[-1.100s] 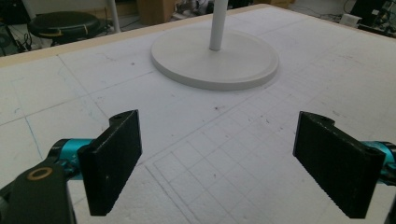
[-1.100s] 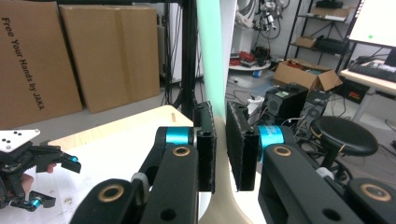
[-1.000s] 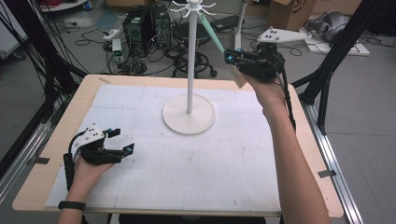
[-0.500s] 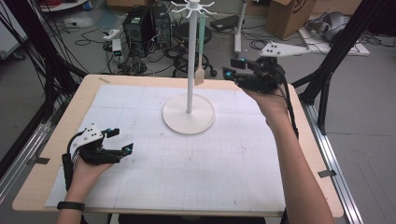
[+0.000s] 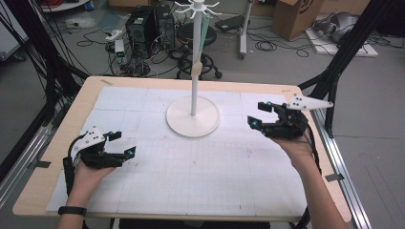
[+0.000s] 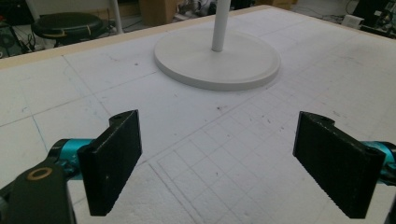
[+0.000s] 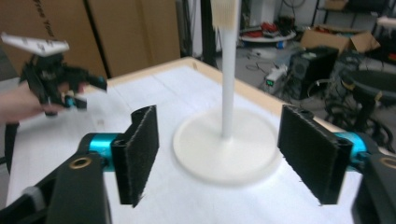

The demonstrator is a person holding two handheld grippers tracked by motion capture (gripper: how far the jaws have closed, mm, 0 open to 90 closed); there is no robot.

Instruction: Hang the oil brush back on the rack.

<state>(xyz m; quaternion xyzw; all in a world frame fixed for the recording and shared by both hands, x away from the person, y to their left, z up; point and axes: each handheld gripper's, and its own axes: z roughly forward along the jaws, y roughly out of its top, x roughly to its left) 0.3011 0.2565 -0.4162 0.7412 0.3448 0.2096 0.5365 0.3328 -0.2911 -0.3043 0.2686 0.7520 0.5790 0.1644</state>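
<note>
Both tools open beside the white stand

In the high view the white stand point(image 5: 193, 114) sits at the upper centre of the frame on the desk point(image 5: 200, 181), its round base flat on the white gridded mat and its thin pole rising to a hooked head at the top edge. A pale green strip point(image 5: 204, 29) hangs from that head, with a beige piece point(image 5: 196, 69) against the pole lower down.

The right tool point(image 5: 255, 114) hovers at the right of the frame, just beside the base and apart from it. Its jaws have just been opening and stand wide with nothing between them; in the right gripper view the stand's base and pole show in the gap between the two black pads point(image 7: 140, 154).

The left tool point(image 5: 122, 143) rests low at the lower left of the frame, well apart from the stand, jaws spread and empty; the left gripper view shows bare mat between them, with the base in the upper centre
</note>
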